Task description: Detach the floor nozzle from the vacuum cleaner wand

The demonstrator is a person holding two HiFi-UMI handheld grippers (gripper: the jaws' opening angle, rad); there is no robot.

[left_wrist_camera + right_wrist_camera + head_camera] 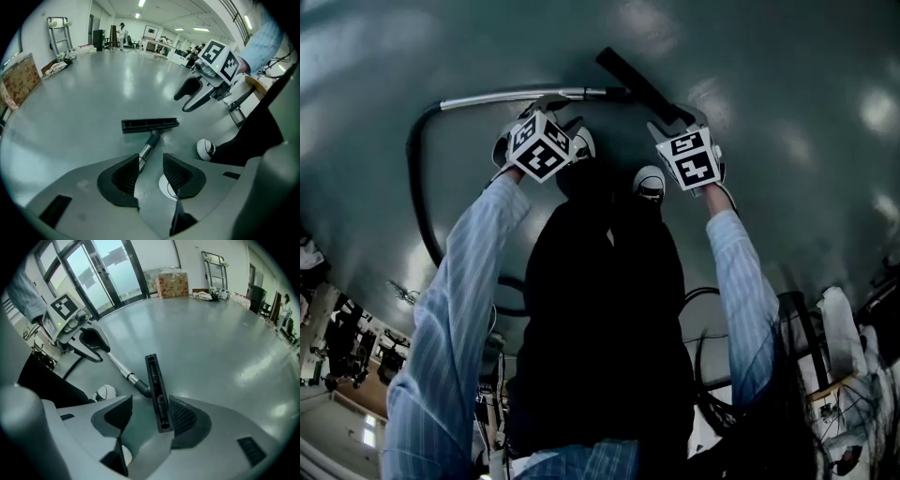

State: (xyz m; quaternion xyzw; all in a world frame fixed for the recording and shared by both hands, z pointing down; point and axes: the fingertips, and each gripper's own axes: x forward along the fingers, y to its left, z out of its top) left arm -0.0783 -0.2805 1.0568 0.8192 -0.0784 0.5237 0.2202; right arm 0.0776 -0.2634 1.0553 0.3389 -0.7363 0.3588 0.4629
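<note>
Both the left claw [152, 174] and right claw [149, 417] gape, empty. Best to clamp left on the wand [146, 151] and right on the floor nozzle [156, 389] at twelve o'clock, then pull straight apart.

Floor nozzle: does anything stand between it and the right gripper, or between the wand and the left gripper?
Nothing visible does. The right gripper, jaws open, looks straight at the floor nozzle; the left gripper, jaws open, at the wand. The person's shoe is off to the side.
</note>
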